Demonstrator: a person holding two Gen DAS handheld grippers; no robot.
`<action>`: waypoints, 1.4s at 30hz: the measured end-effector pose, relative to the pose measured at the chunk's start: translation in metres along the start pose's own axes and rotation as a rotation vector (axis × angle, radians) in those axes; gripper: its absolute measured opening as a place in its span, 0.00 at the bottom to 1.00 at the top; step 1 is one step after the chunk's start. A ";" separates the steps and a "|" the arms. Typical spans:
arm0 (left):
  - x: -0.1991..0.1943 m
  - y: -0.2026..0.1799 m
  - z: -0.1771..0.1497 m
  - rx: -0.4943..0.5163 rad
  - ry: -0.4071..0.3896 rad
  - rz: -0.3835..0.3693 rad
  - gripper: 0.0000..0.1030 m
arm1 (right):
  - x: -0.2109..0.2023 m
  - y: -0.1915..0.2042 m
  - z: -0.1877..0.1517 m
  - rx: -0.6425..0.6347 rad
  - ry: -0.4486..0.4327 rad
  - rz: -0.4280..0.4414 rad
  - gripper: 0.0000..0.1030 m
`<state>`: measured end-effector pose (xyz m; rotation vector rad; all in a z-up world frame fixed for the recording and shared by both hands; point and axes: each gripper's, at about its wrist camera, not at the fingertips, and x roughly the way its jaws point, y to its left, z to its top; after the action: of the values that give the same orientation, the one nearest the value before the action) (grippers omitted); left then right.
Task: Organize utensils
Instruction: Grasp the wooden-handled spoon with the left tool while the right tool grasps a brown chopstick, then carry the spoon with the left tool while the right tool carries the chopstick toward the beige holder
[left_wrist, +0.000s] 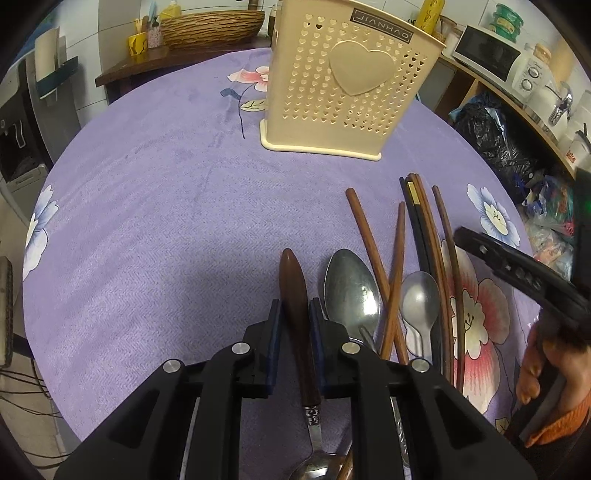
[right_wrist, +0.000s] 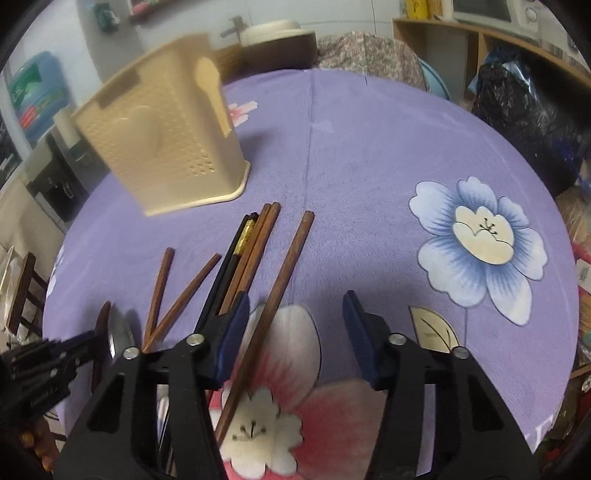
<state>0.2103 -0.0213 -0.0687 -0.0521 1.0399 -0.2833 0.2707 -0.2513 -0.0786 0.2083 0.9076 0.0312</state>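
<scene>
My left gripper (left_wrist: 295, 314) is shut on the brown wooden handle of a spoon (left_wrist: 293, 280) lying on the purple floral cloth (left_wrist: 166, 221). To its right lie a large metal spoon (left_wrist: 351, 288), a small metal spoon (left_wrist: 419, 299) and several brown and black chopsticks (left_wrist: 424, 229). The beige perforated utensil holder (left_wrist: 343, 85) stands upright beyond them. My right gripper (right_wrist: 295, 325) is open low over the cloth, with one brown chopstick (right_wrist: 284, 273) between its fingers, close to the left pad (right_wrist: 232, 332). The holder (right_wrist: 166, 147) is at the upper left there.
A wicker basket (left_wrist: 210, 26) and small containers sit on a dark side table behind. Shelves with a microwave (left_wrist: 491, 55) and black bags (left_wrist: 491, 136) are at the right. A hand in an orange sleeve (left_wrist: 546, 369) holds the right gripper.
</scene>
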 end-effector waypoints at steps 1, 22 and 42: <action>0.001 0.000 0.001 0.000 0.001 0.002 0.16 | 0.003 0.000 0.002 0.004 0.006 -0.003 0.45; 0.007 -0.005 0.018 0.021 -0.031 0.036 0.15 | 0.030 -0.003 0.038 0.061 0.007 0.001 0.10; -0.111 -0.004 0.025 0.030 -0.419 0.082 0.15 | -0.148 0.001 0.032 -0.102 -0.386 0.158 0.08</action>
<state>0.1785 0.0010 0.0385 -0.0395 0.6194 -0.2017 0.2049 -0.2730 0.0561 0.1826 0.5022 0.1778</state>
